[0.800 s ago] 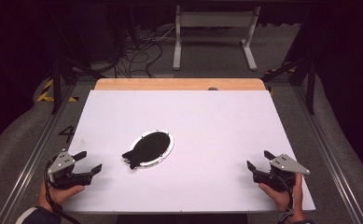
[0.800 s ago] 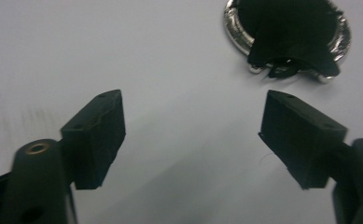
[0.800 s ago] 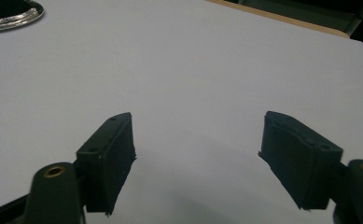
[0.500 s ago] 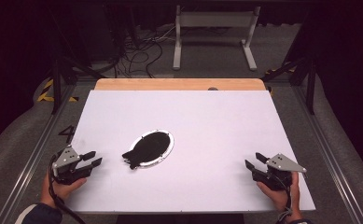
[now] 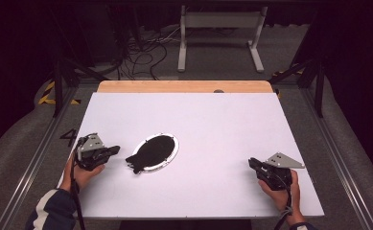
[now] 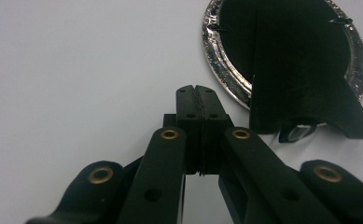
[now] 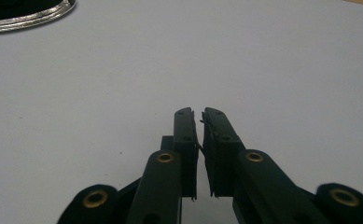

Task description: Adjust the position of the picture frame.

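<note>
Black cloth (image 5: 148, 152) on silver-rimmed plate (image 5: 174, 152), mid-bench, left of centre.

Cloth: draped over plate, one corner spilling past the near-left rim onto the white bench (image 5: 213, 124); judged light, soft, limp, likely to sag and slide on lifting. Best hold: the overhanging corner (image 6: 352, 126), pinched at its edge clear of the rim. Plate: shiny metal or foil rim, judged light, liable to shift or lift with the cloth. Left claw (image 5: 114, 150): jaws pressed together, empty, just beside the overhanging corner, not touching. Right claw (image 5: 252, 164): jaws nearly together, a thin slit between, empty, well apart from the plate near the right bench edge. Nothing between left claw and cloth. Beyond the bench: wooden strip (image 5: 184, 86), cables (image 5: 141, 50), grey stand (image 5: 220, 28).
</note>
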`<state>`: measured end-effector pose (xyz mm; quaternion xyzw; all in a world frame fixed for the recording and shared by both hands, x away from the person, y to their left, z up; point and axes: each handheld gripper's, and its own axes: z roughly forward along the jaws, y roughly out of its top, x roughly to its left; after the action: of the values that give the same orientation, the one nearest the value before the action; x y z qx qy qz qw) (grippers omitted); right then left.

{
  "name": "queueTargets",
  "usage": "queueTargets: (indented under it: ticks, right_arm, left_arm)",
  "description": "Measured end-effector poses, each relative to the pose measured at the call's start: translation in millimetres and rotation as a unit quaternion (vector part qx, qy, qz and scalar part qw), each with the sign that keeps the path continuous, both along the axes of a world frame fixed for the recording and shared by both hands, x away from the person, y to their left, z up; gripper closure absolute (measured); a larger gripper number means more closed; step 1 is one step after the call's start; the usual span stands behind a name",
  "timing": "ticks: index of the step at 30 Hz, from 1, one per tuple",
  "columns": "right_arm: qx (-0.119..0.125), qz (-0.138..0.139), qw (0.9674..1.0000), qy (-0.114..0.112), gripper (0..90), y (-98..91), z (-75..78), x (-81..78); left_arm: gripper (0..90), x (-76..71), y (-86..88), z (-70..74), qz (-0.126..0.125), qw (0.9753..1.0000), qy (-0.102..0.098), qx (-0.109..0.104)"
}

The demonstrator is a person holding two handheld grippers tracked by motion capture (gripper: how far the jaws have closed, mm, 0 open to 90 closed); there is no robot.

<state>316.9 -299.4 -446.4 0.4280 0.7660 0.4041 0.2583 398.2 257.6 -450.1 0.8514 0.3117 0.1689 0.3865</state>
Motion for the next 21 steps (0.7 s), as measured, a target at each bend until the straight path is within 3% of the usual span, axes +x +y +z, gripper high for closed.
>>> queueTargets:
  ticks: [6,9,12,15,18,21]
  right_arm:
    - [-0.001,0.014,0.9999,0.006,90.0,10.8,0.0,3.9]
    - [0.000,0.022,0.9997,0.008,90.0,16.3,0.5,5.5]
    - [0.001,0.025,0.9997,0.010,90.0,18.6,0.3,7.2]
    - [0.003,0.026,0.9996,0.011,90.0,20.8,0.3,9.0]
    - [0.003,0.028,0.9996,0.011,90.0,24.1,0.4,10.9]
    - [0.003,0.032,0.9994,0.011,90.0,28.0,0.3,12.6]
  left_arm:
    - [89.5,12.8,-14.3,-4.3,-0.012,0.9998,0.015,0.010]
    - [89.5,13.6,-18.4,-8.6,-0.029,0.9988,0.034,0.019]
    - [89.2,12.3,-20.6,-8.3,-0.037,0.9985,0.038,0.015]
    - [89.1,10.7,-28.4,-12.5,-0.053,0.9968,0.053,0.027]
    - [89.8,9.7,-32.2,-11.4,-0.055,0.9967,0.047,0.037]
    - [89.9,6.7,-34.6,-13.1,-0.063,0.9962,0.057,0.018]
